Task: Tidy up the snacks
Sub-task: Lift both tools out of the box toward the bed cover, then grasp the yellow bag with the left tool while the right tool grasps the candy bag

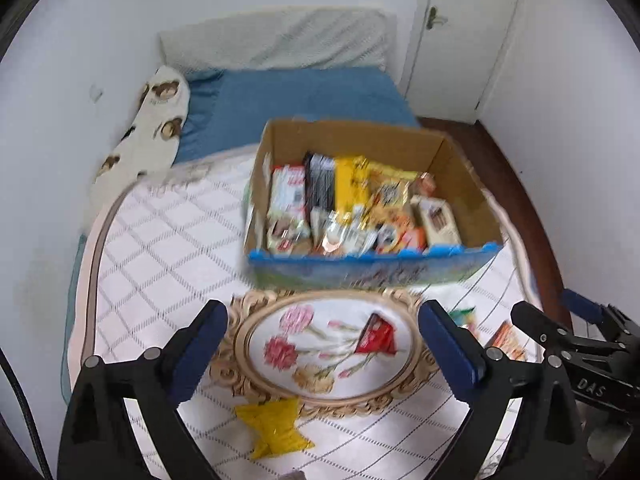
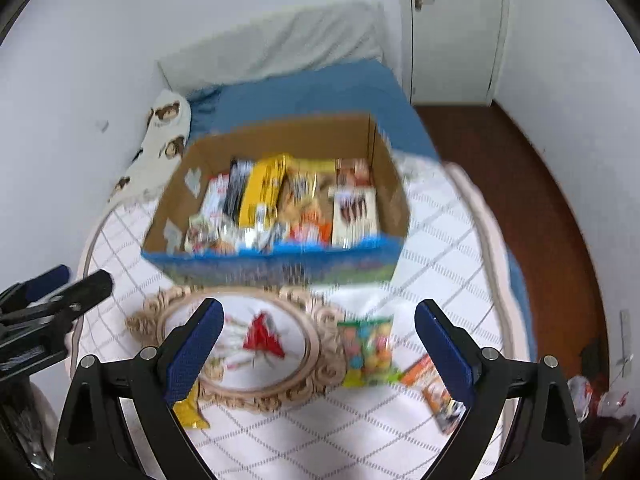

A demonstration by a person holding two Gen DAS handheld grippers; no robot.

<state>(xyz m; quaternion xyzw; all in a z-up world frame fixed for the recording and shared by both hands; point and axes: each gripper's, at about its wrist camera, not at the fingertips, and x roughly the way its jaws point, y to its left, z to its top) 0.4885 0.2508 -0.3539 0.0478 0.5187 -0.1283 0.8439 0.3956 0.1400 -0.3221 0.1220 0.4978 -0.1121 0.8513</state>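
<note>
A cardboard box [image 1: 280,136] with a blue front edge stands on the bed, full of snack packs; it also shows in the right wrist view [image 2: 280,132]. In front of it lies an ornate oval tray [image 1: 404,396] with a red snack pack [image 1: 376,334] on it. A yellow pack [image 1: 274,426] lies at the tray's near edge. A colourful candy bag [image 2: 368,350] and an orange pack [image 2: 420,372] lie right of the tray [image 2: 320,344]. My left gripper [image 1: 324,344] is open and empty above the tray. My right gripper [image 2: 320,344] is open and empty above the tray's right rim.
The white quilted bed cover [image 1: 160,248] runs to a wall on the left. A blue blanket [image 1: 304,92] and pillows lie behind the box. Brown floor [image 2: 520,184] and a white door [image 2: 452,28] are at the right.
</note>
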